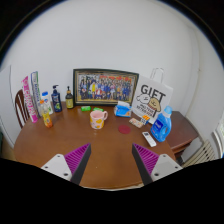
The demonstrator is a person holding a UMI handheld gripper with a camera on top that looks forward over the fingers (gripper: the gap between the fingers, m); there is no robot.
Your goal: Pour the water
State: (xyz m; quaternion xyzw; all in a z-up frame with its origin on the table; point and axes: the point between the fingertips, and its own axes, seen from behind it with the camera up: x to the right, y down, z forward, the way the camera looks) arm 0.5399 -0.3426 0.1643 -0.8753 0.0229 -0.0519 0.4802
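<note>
The near half of the bench (pixel 100 150), just ahead of the open claw (pixel 111 160), is bare wood. Farther on, a mug (pixel 98 118) stands mid-bench; bottles (pixel 48 103) crowd one side, a jug (pixel 161 123) the other, a picture frame (pixel 105 86) behind.

A round wooden table (pixel 70 140) stands before a white wall (pixel 110 40). Against the wall leans a framed group photograph (pixel 105 86). To one side stands a white gift bag (pixel 152 95) printed "GIFT". At the opposite side stand a pink box (pixel 31 97) and a dark bottle (pixel 57 99).
</note>
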